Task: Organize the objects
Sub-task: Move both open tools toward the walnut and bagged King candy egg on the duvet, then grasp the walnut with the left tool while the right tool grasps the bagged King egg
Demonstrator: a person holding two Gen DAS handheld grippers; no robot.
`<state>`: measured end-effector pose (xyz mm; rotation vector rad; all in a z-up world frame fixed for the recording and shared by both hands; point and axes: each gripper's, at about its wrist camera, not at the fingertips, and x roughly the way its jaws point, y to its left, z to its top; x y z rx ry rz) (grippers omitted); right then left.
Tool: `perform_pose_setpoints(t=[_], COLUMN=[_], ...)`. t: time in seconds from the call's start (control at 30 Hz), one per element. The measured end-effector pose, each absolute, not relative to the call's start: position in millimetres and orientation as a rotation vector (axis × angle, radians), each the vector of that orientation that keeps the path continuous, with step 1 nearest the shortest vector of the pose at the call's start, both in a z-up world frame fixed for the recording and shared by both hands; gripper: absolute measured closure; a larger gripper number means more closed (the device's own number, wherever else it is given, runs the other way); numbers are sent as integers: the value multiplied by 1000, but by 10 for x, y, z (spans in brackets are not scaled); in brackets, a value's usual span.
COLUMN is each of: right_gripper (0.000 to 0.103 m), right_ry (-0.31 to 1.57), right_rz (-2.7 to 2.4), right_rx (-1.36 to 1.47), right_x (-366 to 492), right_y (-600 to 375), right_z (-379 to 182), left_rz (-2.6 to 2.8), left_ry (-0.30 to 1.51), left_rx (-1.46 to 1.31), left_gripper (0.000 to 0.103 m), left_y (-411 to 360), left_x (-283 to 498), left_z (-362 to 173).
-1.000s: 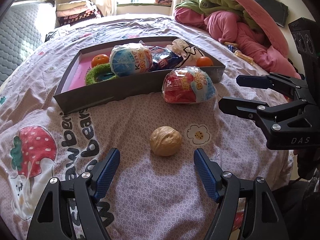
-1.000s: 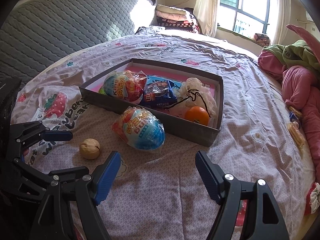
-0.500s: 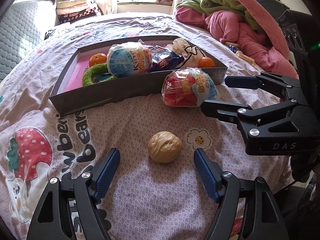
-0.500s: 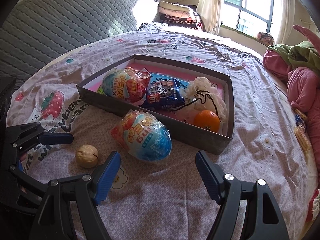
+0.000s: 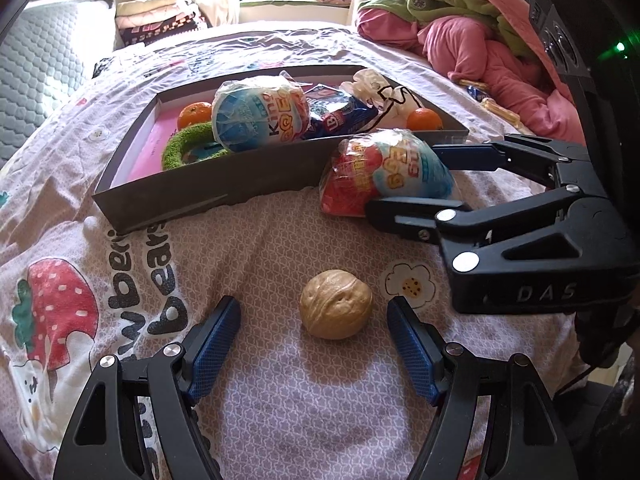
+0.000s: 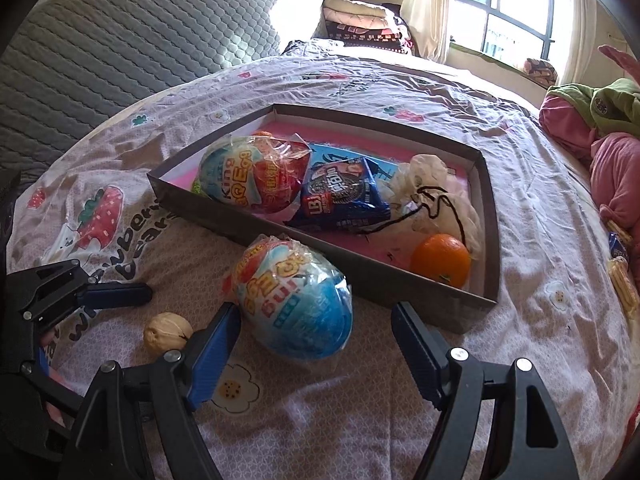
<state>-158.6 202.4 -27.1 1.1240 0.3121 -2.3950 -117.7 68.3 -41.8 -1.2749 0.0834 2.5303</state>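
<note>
1. Right wrist view: over the last second I have brought the right gripper (image 6: 316,320) forward and slightly down, so the wrapped egg (image 6: 294,300) that lay ahead of my fingertips a second ago now sits between them. The left pad is just beside the wrapper, and I cannot tell whether it touches. The right pad is clear of it.
2. The jaws of this gripper stand wide and grip nothing. The egg rests on the bedsheet (image 6: 360,420), against the outer wall of the tray (image 6: 490,208).
3. Left wrist view: the left gripper (image 5: 314,312) has hardly shifted. Its jaws are wide open and empty, with the walnut (image 5: 336,304) lying on the sheet between the fingertips, touched by neither pad.
4. In this view the right gripper has slid in from the side, and its fingers now bracket the egg's blue end, where a second ago they stopped short of it.
5. I judge both loose items are lined up for pickup: the egg first, then the walnut. Both belong in the tray beside the other egg (image 6: 254,178), the snack pack (image 6: 344,196) and the orange (image 6: 442,258).
6. The crinkly wrapper may slip, so I would close squarely across the egg's widest part.
</note>
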Motion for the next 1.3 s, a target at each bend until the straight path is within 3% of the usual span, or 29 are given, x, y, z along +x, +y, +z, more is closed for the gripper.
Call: perform_pose_setpoints(t=[0.3,0.4,0.57,0.8,0.9,1.1,1.3], right_gripper=[25,30,48,50,50,50,50], right_ry=[272,262,237,230,216,197,190], right_rz=[-2377,-2370,-2353,-2352,-2359,-2361,-2369], right_rx=[1155,1183,1203,1211,1211,1210,1199], right_x=[-1698,-1724,-1753,-1757,-1764,-1761,-1738], right_y=[1922,1919,1919,1923,1937,1972,1992], right_z=[-310,-341,-358,-348,-340,-316,-278], left_rz=[2530,2534,2536,2544,2553,2568,2566], left_ry=[49,61,59,57,82,82,66], left_rx=[-1284,-1282,-1288,-1293,-1297,-1298,-1305], left_gripper=[26,26,29,33,38,72,72], left_y=[659,674,666,665,685,678,664], left_x=[-1241,-1241,-1259,-1283,-1277,-1286,-1287], left_z=[-426,-430,-433,-430,-431,-397,-369])
